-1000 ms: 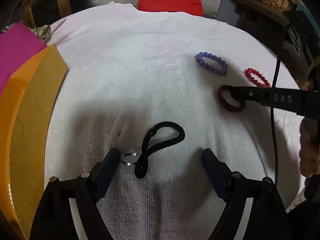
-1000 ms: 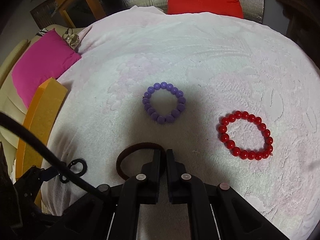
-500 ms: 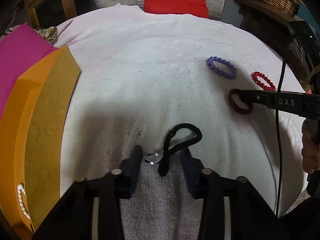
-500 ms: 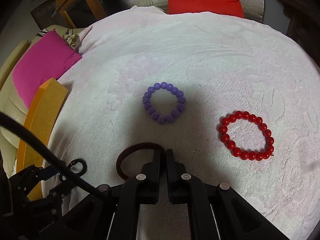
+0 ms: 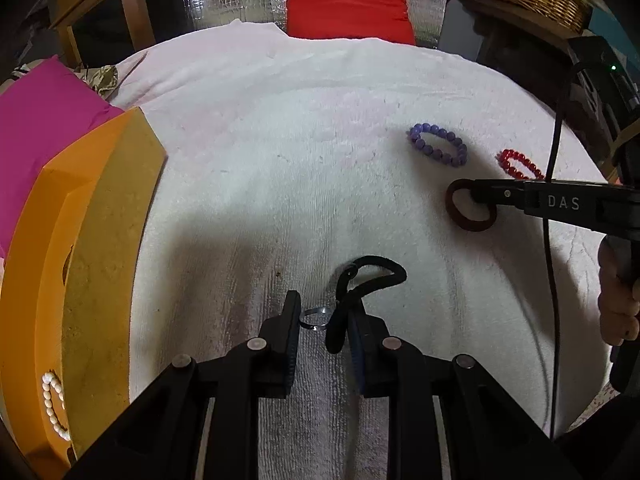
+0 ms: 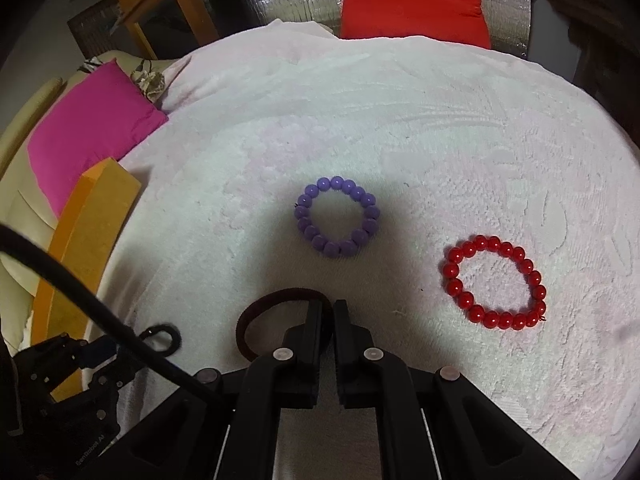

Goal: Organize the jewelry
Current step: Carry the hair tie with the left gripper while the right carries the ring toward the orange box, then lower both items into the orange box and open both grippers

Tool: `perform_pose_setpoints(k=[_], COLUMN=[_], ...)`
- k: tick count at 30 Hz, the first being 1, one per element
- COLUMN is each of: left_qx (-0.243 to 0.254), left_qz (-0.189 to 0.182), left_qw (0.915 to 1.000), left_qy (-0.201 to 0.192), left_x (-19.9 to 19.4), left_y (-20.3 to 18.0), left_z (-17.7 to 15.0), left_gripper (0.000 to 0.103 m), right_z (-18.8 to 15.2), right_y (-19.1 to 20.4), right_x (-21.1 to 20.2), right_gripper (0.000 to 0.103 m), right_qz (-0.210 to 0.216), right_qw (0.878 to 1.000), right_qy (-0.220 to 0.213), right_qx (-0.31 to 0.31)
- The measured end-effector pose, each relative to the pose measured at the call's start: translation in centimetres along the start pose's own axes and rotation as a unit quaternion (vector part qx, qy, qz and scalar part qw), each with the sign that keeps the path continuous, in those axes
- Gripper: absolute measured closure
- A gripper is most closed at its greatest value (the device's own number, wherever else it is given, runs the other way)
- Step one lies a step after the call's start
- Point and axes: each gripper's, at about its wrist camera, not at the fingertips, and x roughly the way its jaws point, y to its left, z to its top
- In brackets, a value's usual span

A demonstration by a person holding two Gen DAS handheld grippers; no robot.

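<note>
1. The left gripper (image 5: 323,322) has its jaws nearly closed around a small silver ring (image 5: 315,317) and the tail of a black hair tie (image 5: 362,292). Both lie on the white towel (image 5: 280,168).
2. The right gripper (image 6: 327,312) is squeezed tight on a dark brown hair tie (image 6: 264,312).
3. The ring could slip out, because the black hair tie sits in the way.
4. The orange box (image 5: 80,264) is cut off, and only some pearls (image 5: 52,404) show inside.
5. Purple beads (image 6: 337,217) and red beads (image 6: 494,282) wait farther off.
</note>
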Motion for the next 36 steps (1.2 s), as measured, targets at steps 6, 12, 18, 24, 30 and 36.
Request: perform_pose_setpoints(k=[6,12,18,24,30,36], left_qx=[-0.006,-0.015,-0.034,-0.060,-0.094,-0.141], left_qz=[0.000,0.000,0.003,0.011,0.040,0.084], left_qw=[0.9998,0.9990,0.9975,0.9954,0.9904,0.9815], left_qy=[-0.016,-0.042,-0.062,-0.074,-0.093,-0.100], left_x=[-1.6,-4.2,-6.5,-8.6,-11.2,-12.7], left_y=[0.1,0.6,2.2,5.1,9.9,15.9], left_z=[0.3,0.5,0.3,-0.3,-1.3,-2.8], left_gripper=[0.079,0.079,0.079,0.079,0.079,0.079], right_z=[0.5,0.5,0.7,0.7,0.5,1.0], right_y=[-0.7,-1.2,0.7,3.9,7.9,12.0], right_x=[-0.7,-1.0,-1.4,-1.5,-2.1,-2.5], right_gripper=[0.097,0.097,0.097,0.097,0.097,0.097], right_qz=[0.047,0.076,0.065,0.064,0.079,0.109], right_qw=[0.998,0.995,0.996,0.996,0.994,0.989], right_qy=[-0.012,-0.016,-0.042,-0.060,-0.077,-0.092], right_qx=[0.035,0.062,0.040,0.017,-0.013,-0.037])
